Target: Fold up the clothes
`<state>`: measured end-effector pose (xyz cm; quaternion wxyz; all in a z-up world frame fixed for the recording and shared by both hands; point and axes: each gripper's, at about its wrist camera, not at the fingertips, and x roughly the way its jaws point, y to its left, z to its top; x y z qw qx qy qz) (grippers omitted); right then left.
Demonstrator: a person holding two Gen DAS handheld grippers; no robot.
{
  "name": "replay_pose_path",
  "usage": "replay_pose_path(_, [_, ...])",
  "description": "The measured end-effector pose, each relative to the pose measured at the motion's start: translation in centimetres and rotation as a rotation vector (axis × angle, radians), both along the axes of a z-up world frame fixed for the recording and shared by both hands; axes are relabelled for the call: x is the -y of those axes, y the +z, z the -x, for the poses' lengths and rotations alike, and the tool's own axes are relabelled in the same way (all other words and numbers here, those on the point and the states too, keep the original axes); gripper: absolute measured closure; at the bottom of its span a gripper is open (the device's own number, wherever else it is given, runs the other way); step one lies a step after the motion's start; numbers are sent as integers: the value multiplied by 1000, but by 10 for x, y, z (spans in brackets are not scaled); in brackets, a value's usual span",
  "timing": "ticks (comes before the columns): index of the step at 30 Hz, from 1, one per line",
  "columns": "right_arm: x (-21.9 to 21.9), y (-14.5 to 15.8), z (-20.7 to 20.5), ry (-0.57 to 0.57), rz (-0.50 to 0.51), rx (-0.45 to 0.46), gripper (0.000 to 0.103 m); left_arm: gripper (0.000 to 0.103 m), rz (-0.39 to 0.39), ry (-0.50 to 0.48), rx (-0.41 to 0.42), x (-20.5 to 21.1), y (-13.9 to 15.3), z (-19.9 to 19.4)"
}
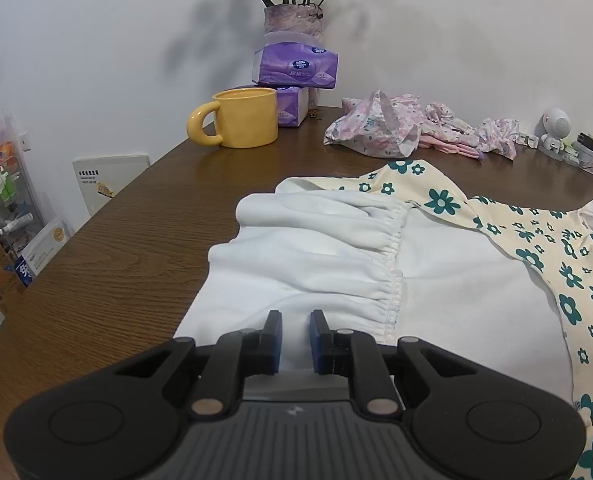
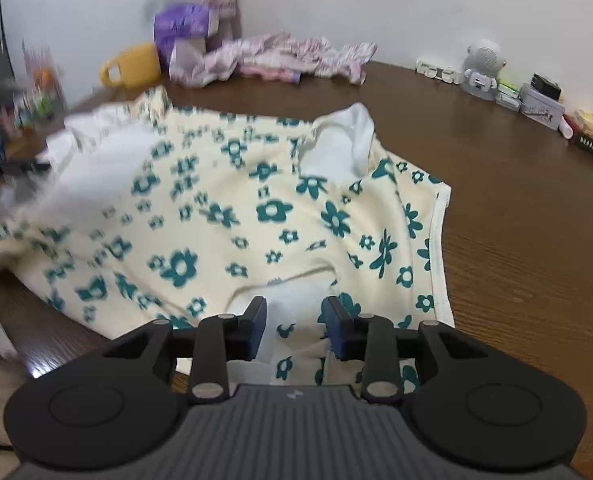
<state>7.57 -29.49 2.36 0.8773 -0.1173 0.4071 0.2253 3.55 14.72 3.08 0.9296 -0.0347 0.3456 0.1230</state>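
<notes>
Garment: cream cotton top with teal flower print (image 2: pixel 264 208) lies spread on the brown wooden table (image 2: pixel 516 240), white gathered sleeve (image 1: pixel 316 240) folded inward.
Left gripper (image 1: pixel 295 340): jaws narrow, white cloth between them; grip uncertain.
Right gripper (image 2: pixel 294 330): jaws part-open astride the hem, not pinching.
Advice: pinch both layers, lift evenly, keep edges aligned.

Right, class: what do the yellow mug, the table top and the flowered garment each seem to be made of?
Yellow mug: probably glazed ceramic, with thick walls and a soft sheen. Table top: wood or wood-look veneer, with brown grain lines and a glossy reflection. Flowered garment: soft knit fabric, likely cotton, matte, cream with a teal flower print; it creases and drapes.
</notes>
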Motion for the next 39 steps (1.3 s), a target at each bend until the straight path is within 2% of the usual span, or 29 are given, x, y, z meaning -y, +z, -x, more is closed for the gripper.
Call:
replay_pose_path(1, [-2,-2,0,-3,26,0,85,89,1,-2,1,0,0,0])
replay_pose_path(2, [-2,-3,0,-13,47,-3,102,89,1,-3,2,0,0,0])
replay_pose_path(6, [9,-2,1,-57,64,-16,102,89,1,-5,10,0,-1,1])
replay_pose_path(8, [13,6,-1,-66,-17,-1,98,89,-3,-5,12,1,-1,1])
replay_pose_path(10, [8,12,-6,-62,-49,40,96,89,-2,-8,14,0,-1,2])
replay_pose_path(12, [1,11,-15,-54,-41,56,96,88,5,-10,17,-1,-1,2])
replay_pose_path(16, [-9,-4,-35,-56,-31,27,97,88,11,-11,20,-2,-2,2])
replay_pose_path(20, [-12,-13,-34,-50,17,-10,97,88,12,-14,21,-2,-2,2])
replay_pose_path(23, [-5,-3,-31,-63,-31,9,96,83,13,-22,20,-1,-2,2])
replay_pose_path(25, [0,9,-37,-104,-69,71,89,80,8,-28,18,1,-2,1])
replay_pose_path(27, [1,16,-49,-138,-71,127,63,79,3,-30,17,2,-2,1])
replay_pose_path(31, [-2,10,-89,-180,-38,140,61,79,19,-31,18,0,-2,1])
replay_pose_path(32, [-2,7,-100,-190,-37,125,64,78,21,-31,19,0,-2,1])
replay_pose_path(35, [0,-6,-125,-243,-41,87,99,78,19,-29,21,0,-2,2])
replay_pose_path(39, [16,-18,-139,-318,-67,69,99,78,19,-32,23,0,-2,2])
